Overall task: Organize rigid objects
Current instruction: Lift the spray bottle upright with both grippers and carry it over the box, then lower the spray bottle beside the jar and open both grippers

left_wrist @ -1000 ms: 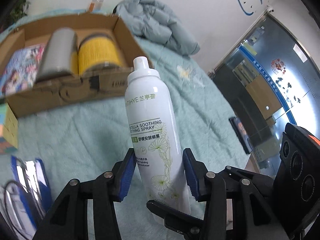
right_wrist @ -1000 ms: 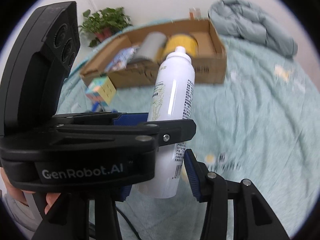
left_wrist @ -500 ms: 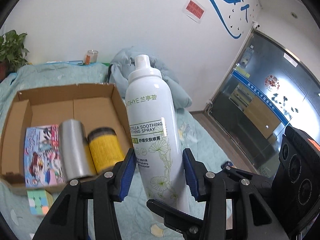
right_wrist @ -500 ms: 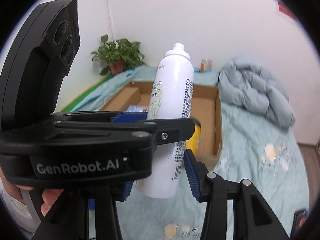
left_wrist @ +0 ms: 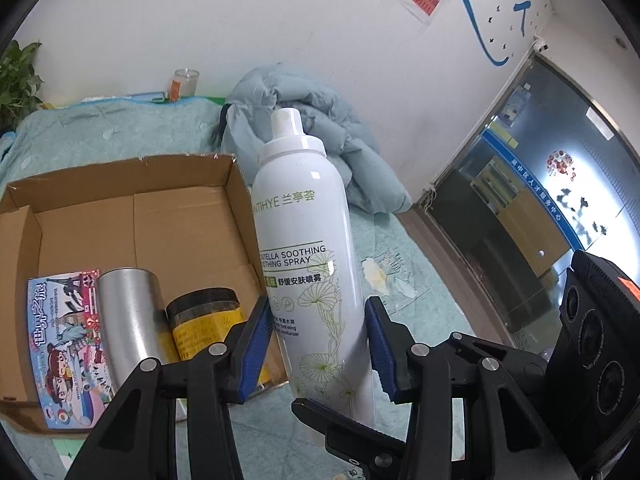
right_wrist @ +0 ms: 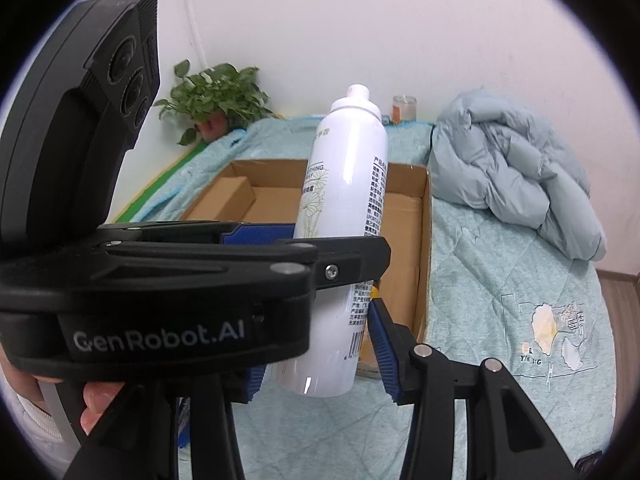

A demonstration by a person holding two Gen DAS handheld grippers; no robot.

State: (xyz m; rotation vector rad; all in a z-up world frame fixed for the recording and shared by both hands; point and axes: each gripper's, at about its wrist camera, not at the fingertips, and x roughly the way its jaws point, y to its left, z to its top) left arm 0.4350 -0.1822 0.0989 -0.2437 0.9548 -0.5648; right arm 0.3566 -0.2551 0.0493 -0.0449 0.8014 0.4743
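Two grippers clamped on one white spray can [left_wrist: 308, 264], upright at frame centre, beside the cardboard box [left_wrist: 132, 216].
Left gripper [left_wrist: 316, 344] and right gripper [right_wrist: 320, 344] pinching the lower body; probably light, stiff, glossy, slippery; best gripped on the straight wall, below the shoulder.

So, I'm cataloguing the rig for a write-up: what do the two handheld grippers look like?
Both are black plastic frames with silver rivets and blue ribbed pads on the fingers. The left gripper carries white "GenRobot.AI" lettering and a black block of round lenses; the right gripper has a similar lens block.
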